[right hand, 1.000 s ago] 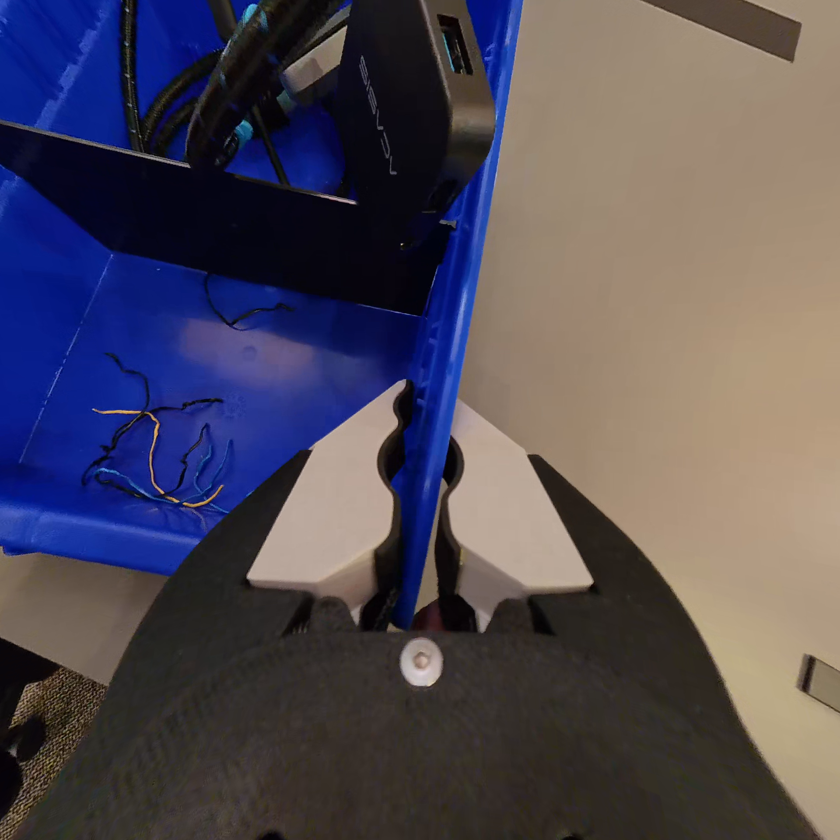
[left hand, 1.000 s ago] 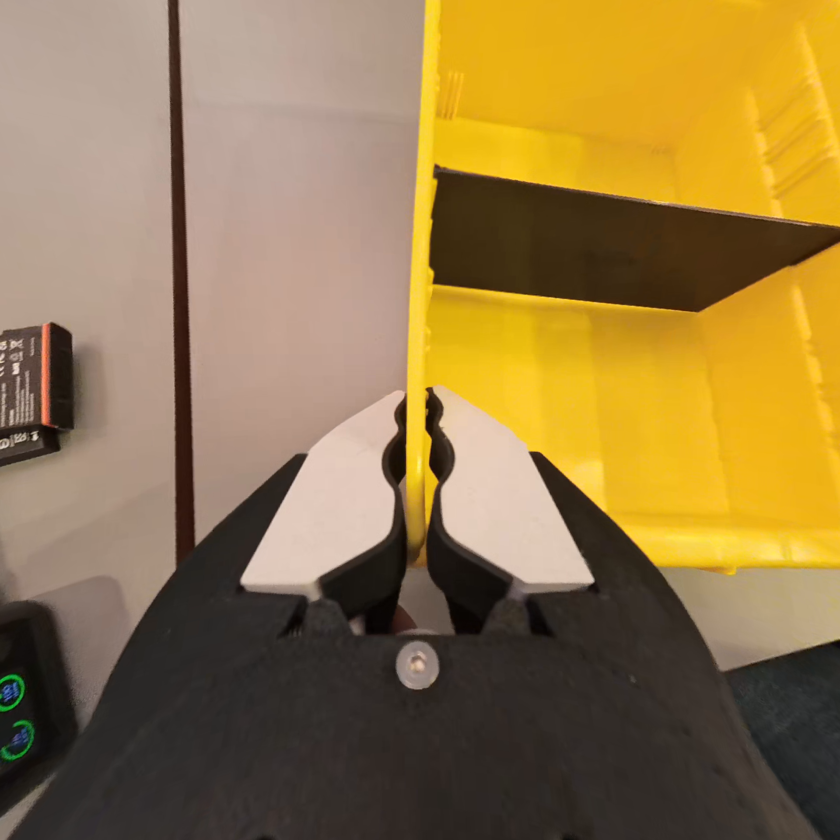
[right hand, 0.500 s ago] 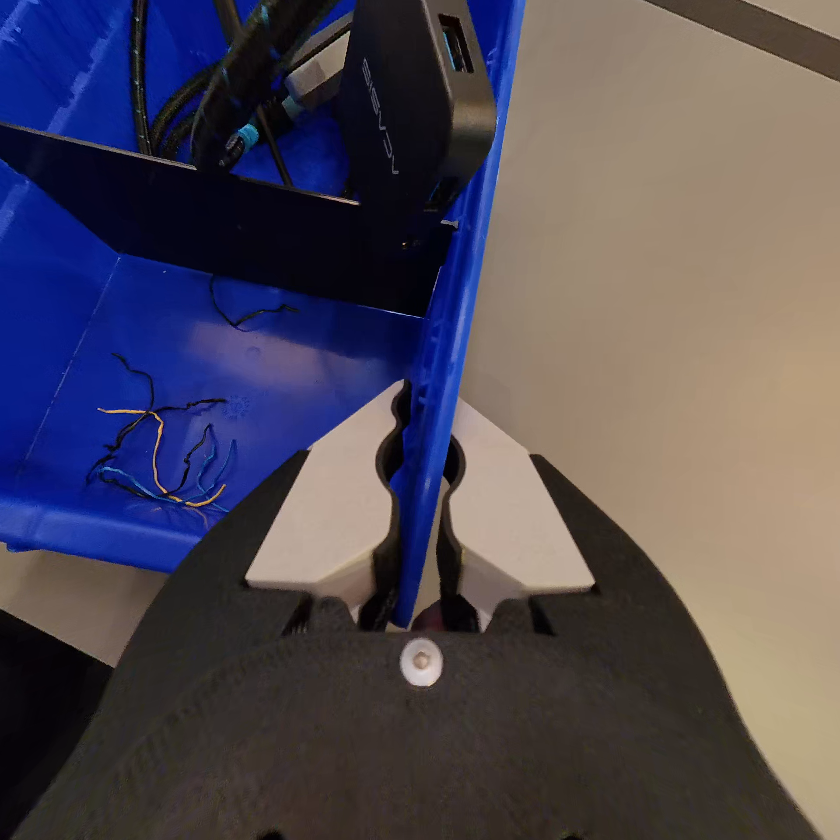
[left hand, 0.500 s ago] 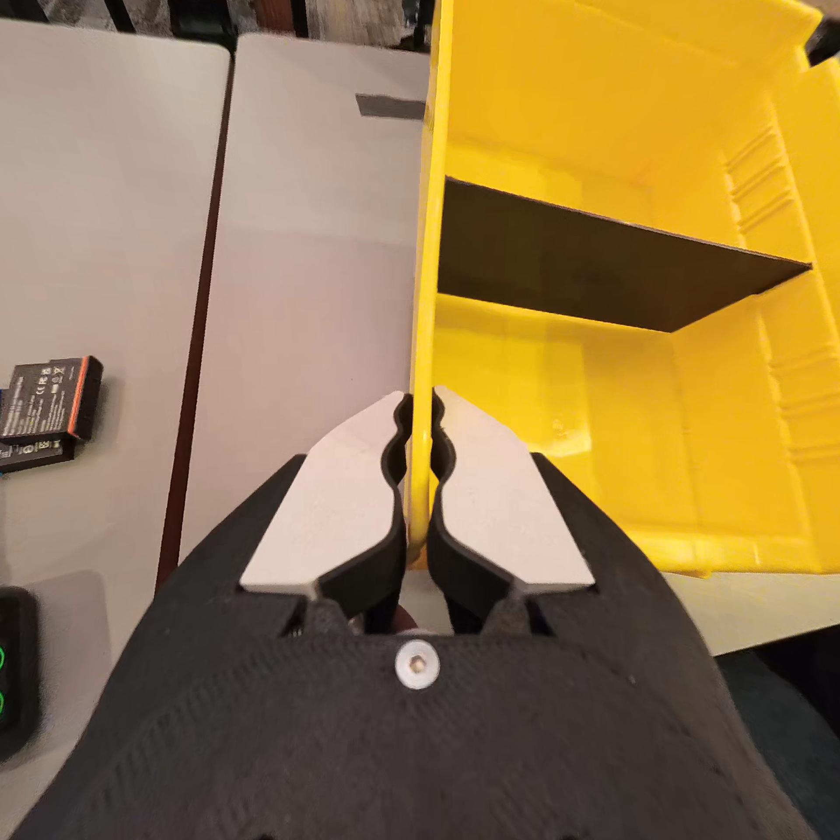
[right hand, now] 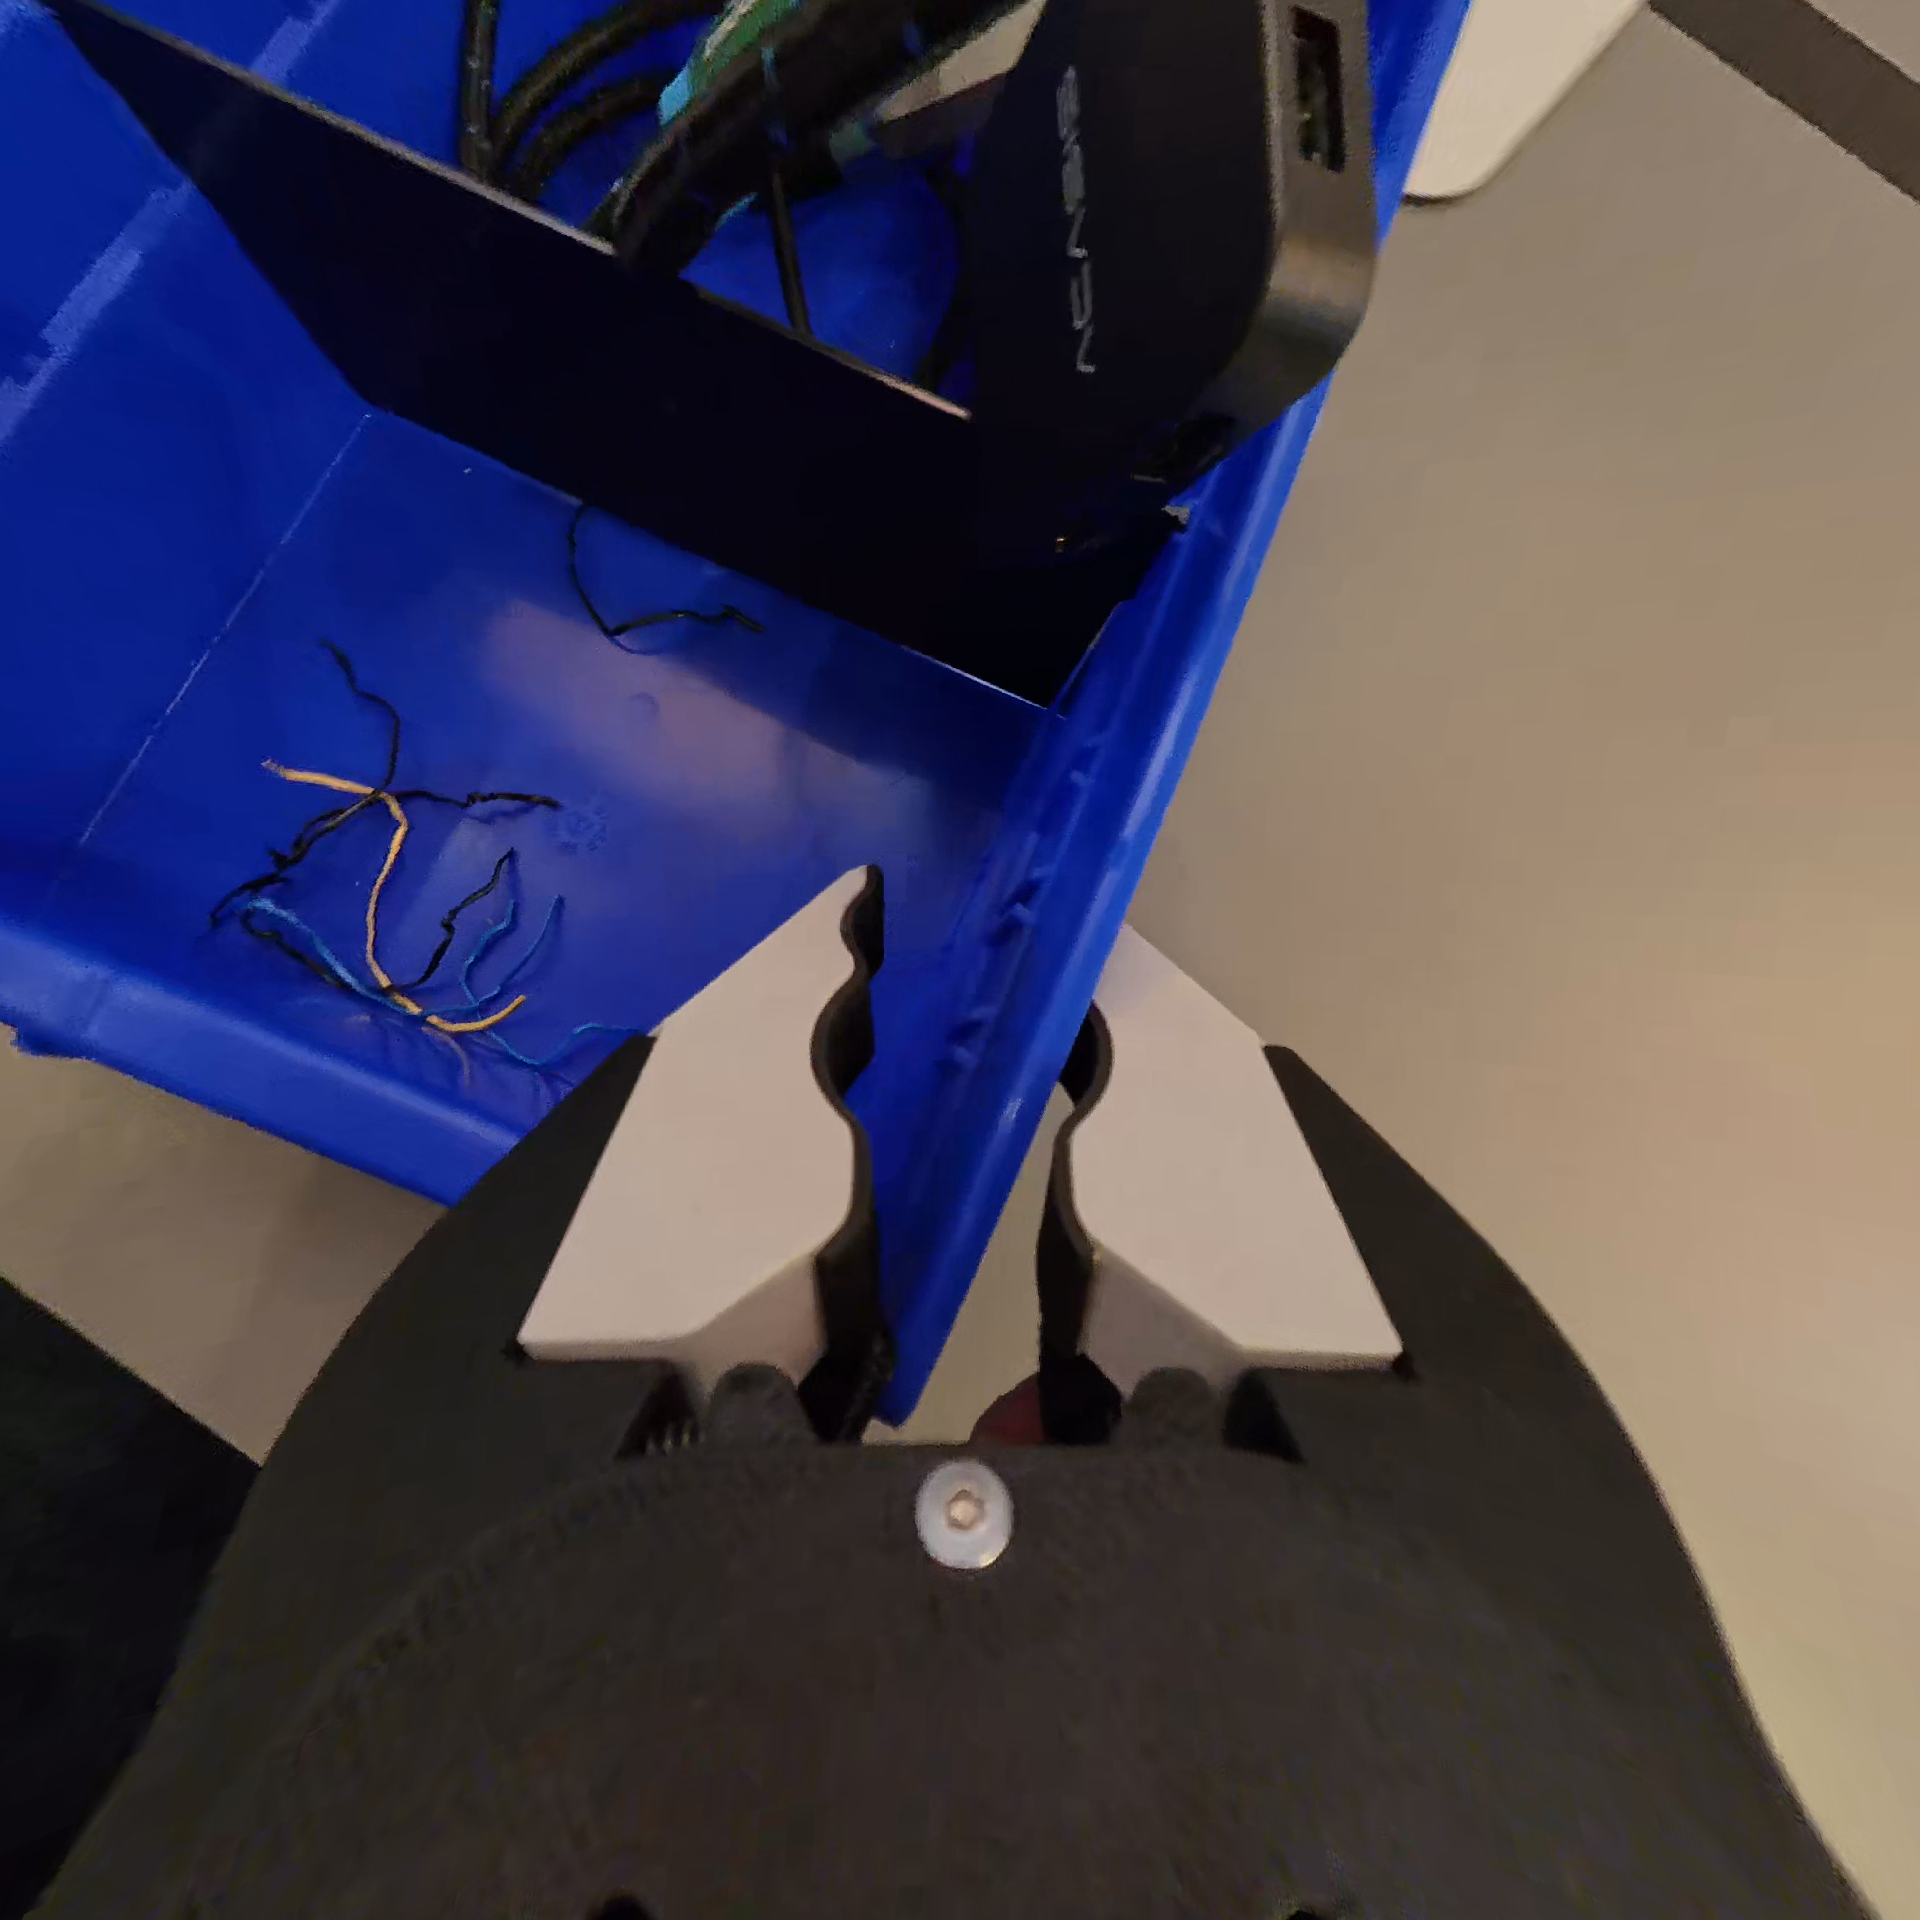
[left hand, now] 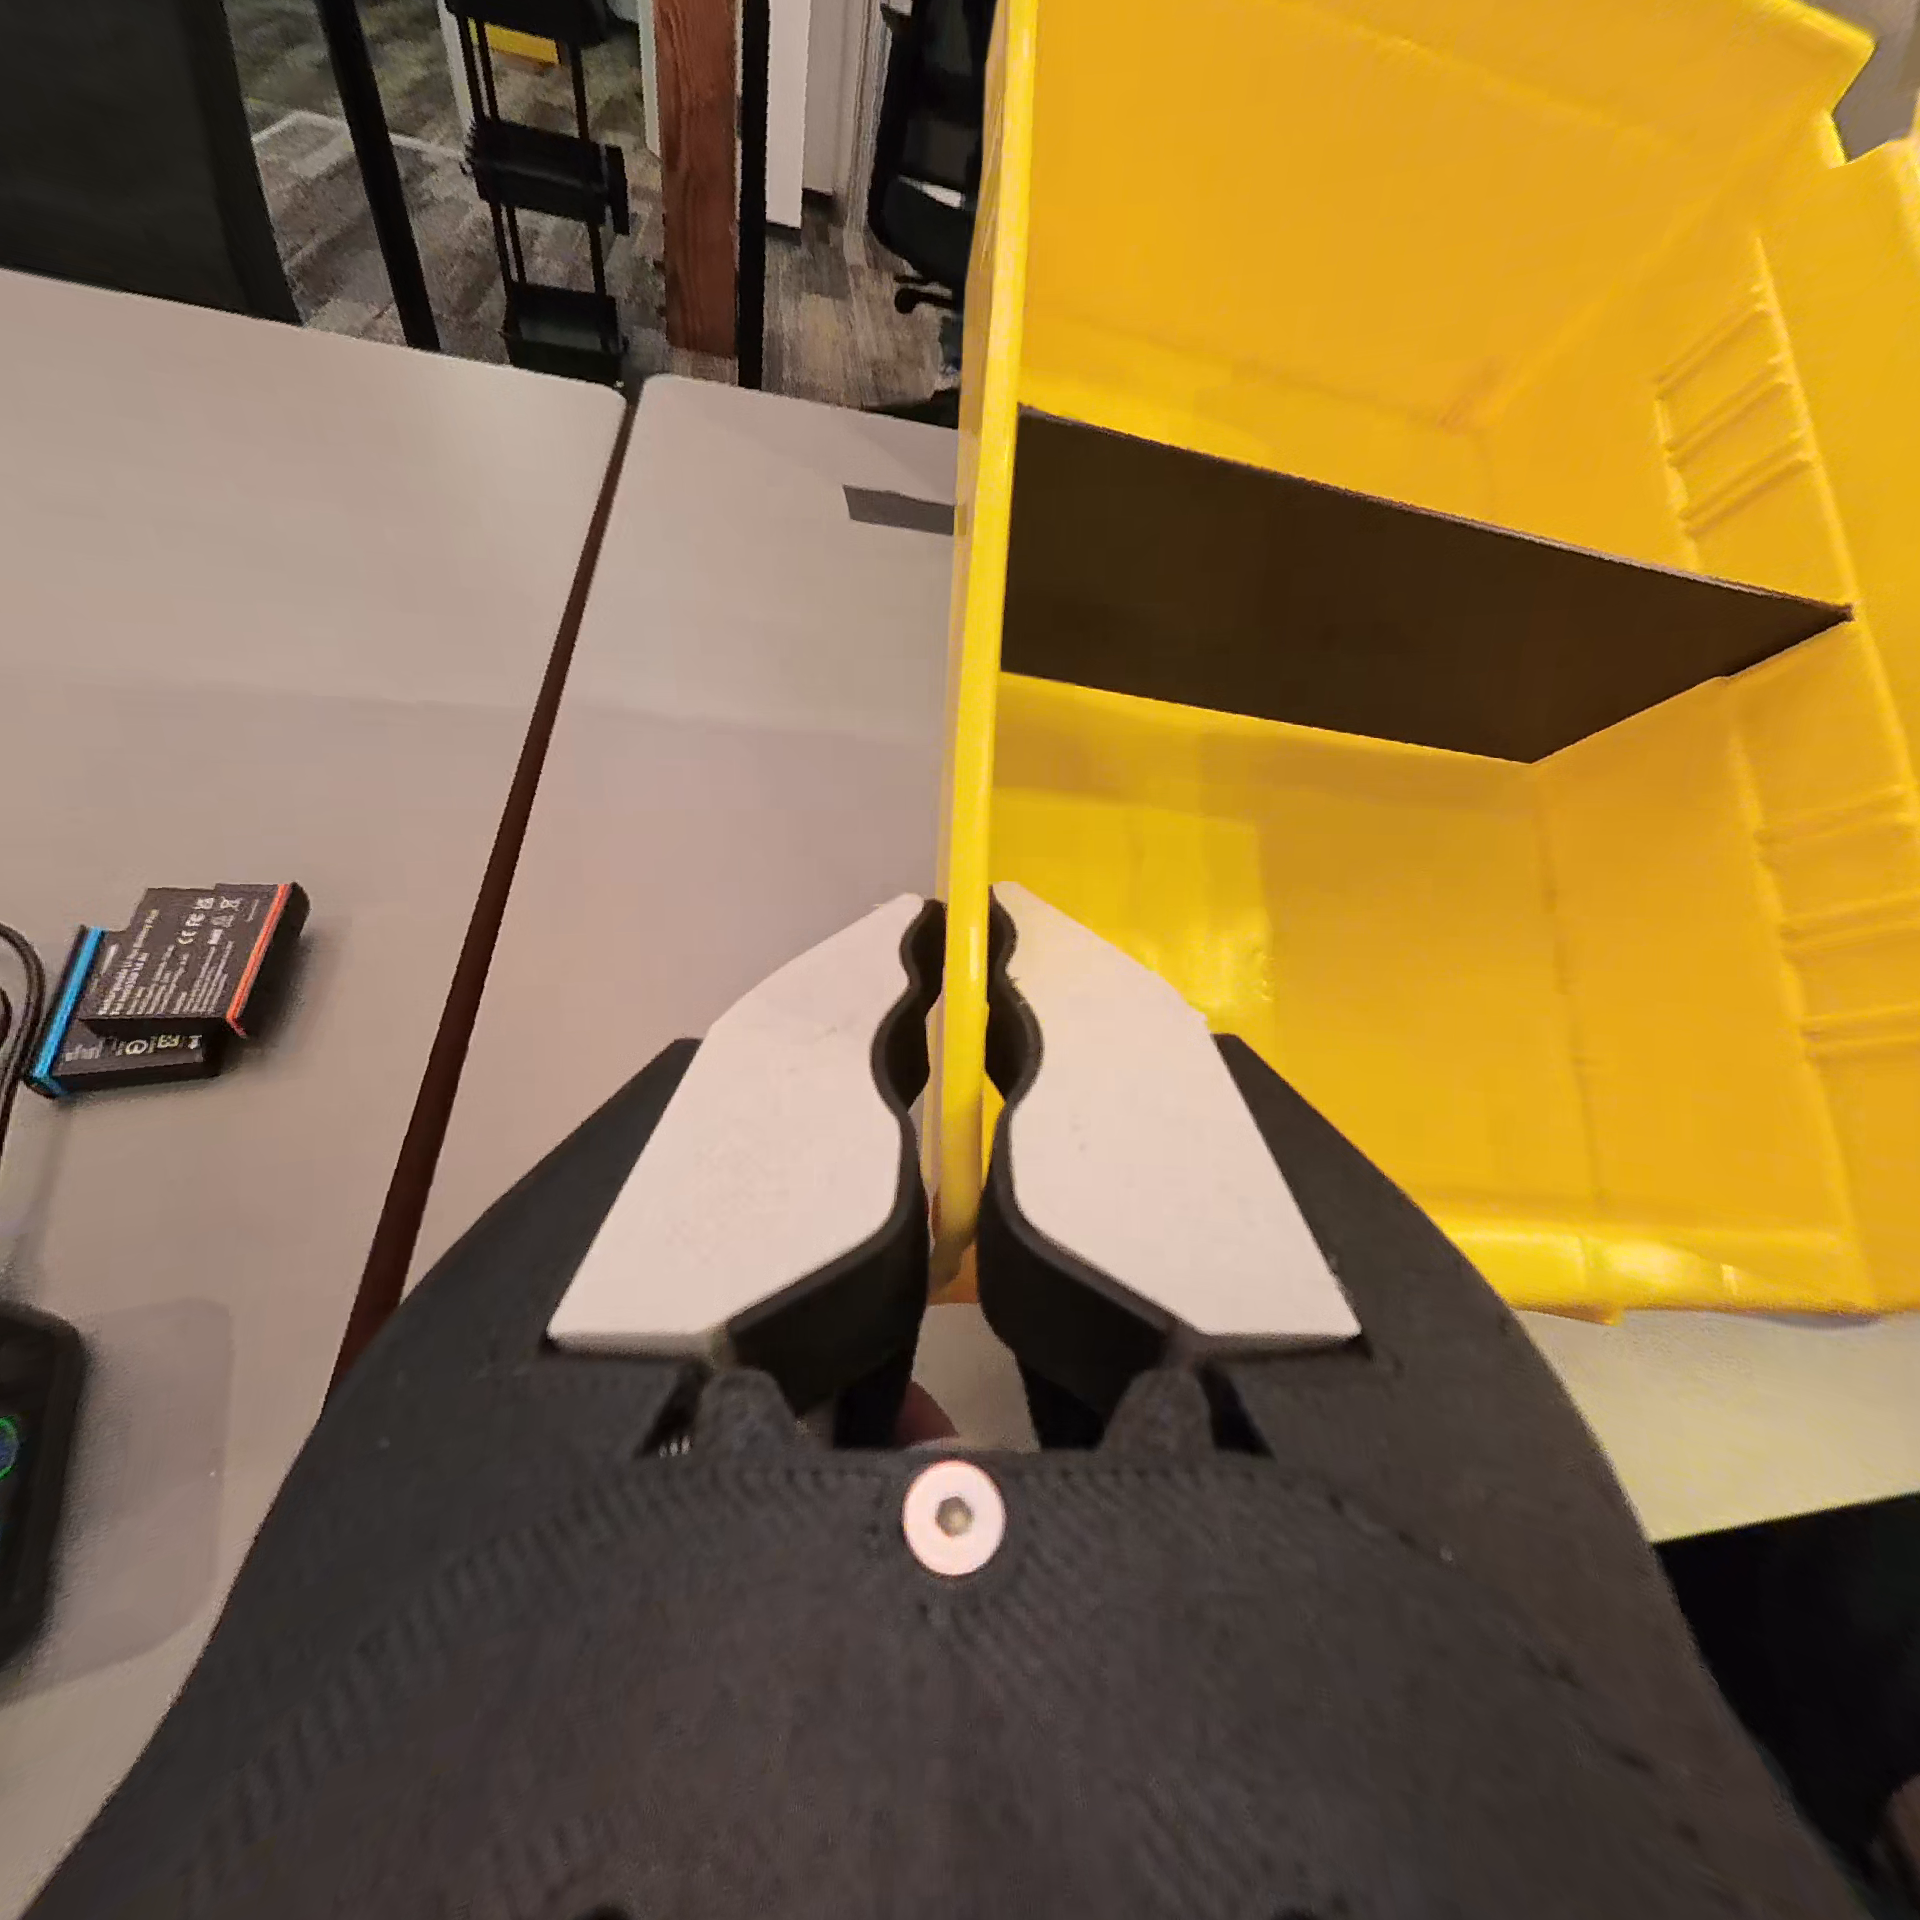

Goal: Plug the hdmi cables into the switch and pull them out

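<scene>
The black HDMI switch (right hand: 1143, 208) leans in the back compartment of a blue bin (right hand: 623, 748), against its right wall. Dark braided cables (right hand: 675, 135) lie coiled beside it. I cannot tell whether any is plugged in. My right gripper (right hand: 992, 904) straddles the blue bin's right wall with its jaws parted and a gap on the inner side. My left gripper (left hand: 964, 909) is shut on the left wall of an empty yellow bin (left hand: 1351, 987).
Each bin has a black divider, in the right wrist view (right hand: 623, 343) and the left wrist view (left hand: 1403, 623). Loose thread scraps (right hand: 384, 904) lie in the blue bin's front compartment. Two camera batteries (left hand: 177, 966) and a black device (left hand: 21, 1455) lie left of a table seam (left hand: 499, 831). Office chairs stand beyond the table. There is about 60 cm between the tips of the two grippers.
My right gripper's jaws have spread apart around the blue wall, and the bin has turned in that view. The left view has tilted up, still clamped on the yellow wall.
</scene>
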`<action>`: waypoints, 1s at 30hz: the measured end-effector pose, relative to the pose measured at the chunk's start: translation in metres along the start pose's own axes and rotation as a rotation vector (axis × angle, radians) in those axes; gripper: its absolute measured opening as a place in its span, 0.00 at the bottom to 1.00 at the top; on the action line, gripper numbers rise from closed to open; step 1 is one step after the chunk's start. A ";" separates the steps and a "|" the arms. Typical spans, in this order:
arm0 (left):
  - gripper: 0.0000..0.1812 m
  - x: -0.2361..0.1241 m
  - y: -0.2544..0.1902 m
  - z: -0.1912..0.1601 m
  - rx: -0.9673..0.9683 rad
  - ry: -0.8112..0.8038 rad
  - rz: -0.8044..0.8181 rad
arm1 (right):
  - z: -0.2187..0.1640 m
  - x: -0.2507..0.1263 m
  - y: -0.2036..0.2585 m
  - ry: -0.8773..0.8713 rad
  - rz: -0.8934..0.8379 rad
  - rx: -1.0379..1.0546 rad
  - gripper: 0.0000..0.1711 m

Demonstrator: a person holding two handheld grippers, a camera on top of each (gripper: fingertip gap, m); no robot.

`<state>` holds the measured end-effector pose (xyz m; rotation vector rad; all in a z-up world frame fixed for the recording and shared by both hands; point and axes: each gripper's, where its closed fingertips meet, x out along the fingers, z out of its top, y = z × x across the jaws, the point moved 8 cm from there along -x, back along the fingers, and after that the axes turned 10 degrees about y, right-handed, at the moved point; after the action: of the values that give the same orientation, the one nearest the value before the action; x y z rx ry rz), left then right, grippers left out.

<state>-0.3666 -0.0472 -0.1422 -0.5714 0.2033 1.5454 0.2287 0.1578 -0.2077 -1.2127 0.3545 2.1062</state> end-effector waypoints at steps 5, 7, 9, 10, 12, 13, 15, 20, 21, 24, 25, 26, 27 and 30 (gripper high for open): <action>0.03 -0.008 0.004 0.003 -0.030 -0.050 -0.020 | 0.028 0.014 0.043 0.001 0.082 -0.033 0.24; 0.03 -0.010 0.006 0.004 -0.036 -0.065 -0.019 | 0.038 0.019 0.054 0.001 0.084 -0.040 0.22; 0.03 -0.013 0.008 0.005 -0.042 -0.080 -0.014 | 0.048 0.023 0.068 -0.011 0.102 -0.043 0.22; 0.03 -0.014 0.009 0.006 -0.046 -0.090 -0.012 | 0.053 0.026 0.076 -0.019 0.112 -0.041 0.22; 0.03 -0.017 0.010 0.008 -0.055 -0.114 -0.012 | 0.063 0.031 0.092 -0.033 0.134 -0.038 0.22; 0.03 -0.019 0.009 0.009 -0.060 -0.128 -0.015 | 0.068 0.033 0.101 -0.040 0.148 -0.036 0.22; 0.03 -0.021 0.009 0.012 -0.069 -0.152 -0.028 | 0.078 0.038 0.121 -0.052 0.186 -0.039 0.26; 0.03 -0.029 0.011 0.019 -0.075 -0.202 -0.044 | 0.101 0.050 0.165 -0.078 0.247 -0.042 0.32; 0.03 -0.030 0.012 0.020 -0.079 -0.211 -0.047 | 0.106 0.052 0.173 -0.085 0.258 -0.046 0.34; 0.03 -0.035 0.017 0.022 -0.091 -0.233 -0.054 | 0.117 0.059 0.199 -0.097 0.306 -0.027 0.39; 0.03 -0.036 0.018 0.022 -0.095 -0.243 -0.053 | 0.121 0.062 0.206 -0.098 0.324 -0.030 0.41; 0.03 -0.038 0.019 0.023 -0.099 -0.253 -0.051 | 0.124 0.064 0.213 -0.101 0.330 -0.040 0.42; 0.03 -0.039 0.021 0.024 -0.106 -0.259 -0.051 | 0.128 0.065 0.219 -0.104 0.332 -0.046 0.43; 0.03 -0.041 0.024 0.024 -0.120 -0.273 -0.058 | 0.139 0.071 0.233 -0.107 0.346 -0.059 0.44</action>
<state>-0.3973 -0.0738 -0.1077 -0.4493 -0.1138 1.5682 -0.0430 0.0894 -0.2152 -1.1293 0.4852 2.4810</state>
